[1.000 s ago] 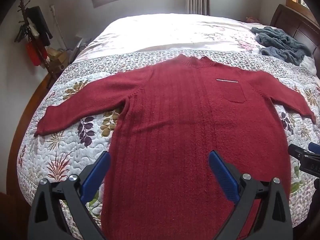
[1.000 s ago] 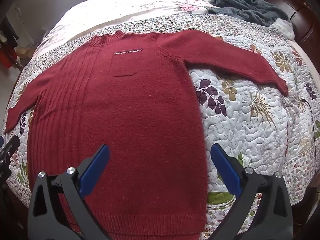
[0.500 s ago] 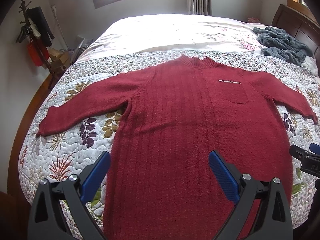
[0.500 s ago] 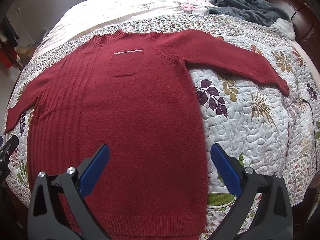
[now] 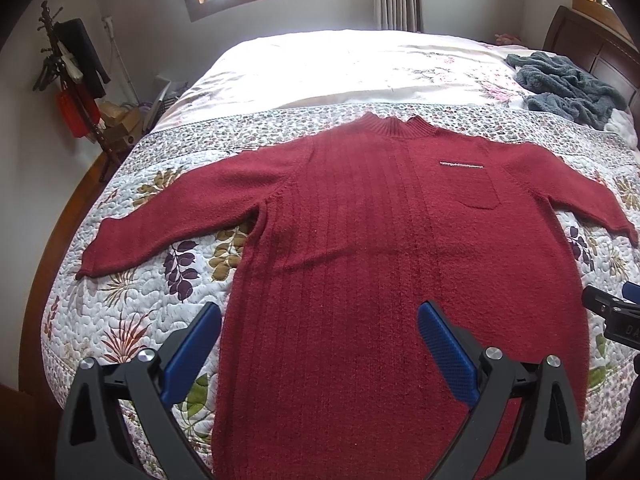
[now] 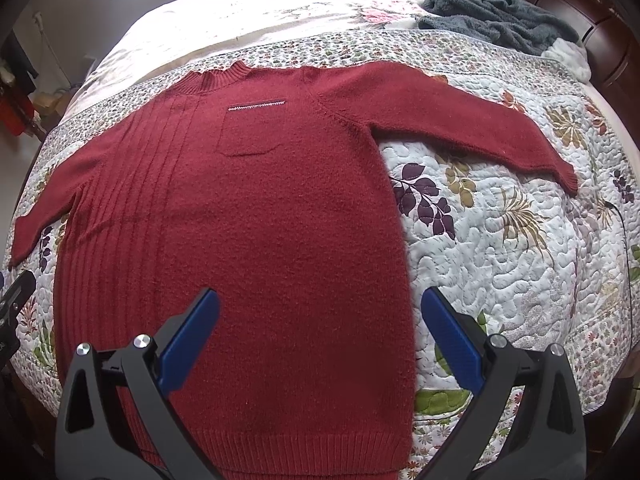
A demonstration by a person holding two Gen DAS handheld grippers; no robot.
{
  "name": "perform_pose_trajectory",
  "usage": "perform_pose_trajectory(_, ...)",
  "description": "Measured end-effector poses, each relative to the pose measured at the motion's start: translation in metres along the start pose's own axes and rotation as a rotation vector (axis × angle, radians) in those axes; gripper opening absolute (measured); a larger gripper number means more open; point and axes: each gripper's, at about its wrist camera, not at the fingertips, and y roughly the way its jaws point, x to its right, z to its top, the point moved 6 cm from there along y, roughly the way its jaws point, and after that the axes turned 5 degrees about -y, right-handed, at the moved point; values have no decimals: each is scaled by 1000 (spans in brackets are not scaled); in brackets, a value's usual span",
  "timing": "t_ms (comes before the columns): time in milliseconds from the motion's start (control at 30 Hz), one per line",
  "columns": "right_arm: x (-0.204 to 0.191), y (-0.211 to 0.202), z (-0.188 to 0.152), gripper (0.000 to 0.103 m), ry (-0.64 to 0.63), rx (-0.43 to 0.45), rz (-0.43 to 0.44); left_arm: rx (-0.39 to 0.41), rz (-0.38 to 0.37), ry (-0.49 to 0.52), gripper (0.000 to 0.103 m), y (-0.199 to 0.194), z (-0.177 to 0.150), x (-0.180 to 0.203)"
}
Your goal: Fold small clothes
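A dark red knitted sweater (image 5: 380,240) (image 6: 248,216) lies flat and face up on the bed, collar at the far side, both sleeves spread outwards, a small chest pocket (image 6: 250,132) on it. My left gripper (image 5: 320,316) hovers open above the sweater's lower left body, blue pads wide apart with nothing between them. My right gripper (image 6: 320,300) hangs open above the lower right body, near the ribbed hem (image 6: 304,452). The tip of the right gripper shows at the right edge of the left wrist view.
A floral quilt (image 6: 500,248) covers the bed's near half, a white sheet (image 5: 340,68) the far half. A grey fleece garment (image 6: 492,12) lies by the dark wooden headboard (image 5: 592,48). A coat rack (image 5: 68,68) and boxes stand left of the bed.
Both grippers have drawn back and lifted slightly, so the sweater sits a little lower in each view. The sweater itself has not moved, and both grippers stay open.
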Motion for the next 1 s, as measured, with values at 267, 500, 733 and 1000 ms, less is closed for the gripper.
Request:
perform_pose_trajectory(267,-1,5,1,100,-2,-6,3,-3,4,-1,99,1,1,0)
perform_pose_trajectory(500,-2,5,2,100,-2,-5,4,0,10,-2,99,1,0,-2)
perform_pose_trajectory(733,-3,3,3,100,-4,-1,3,6,16,-5,99,-1,2,-5)
perform_pose_trajectory(1000,-4,1,4,100,-7,3,2,10,22,-2,99,-3,2,-5)
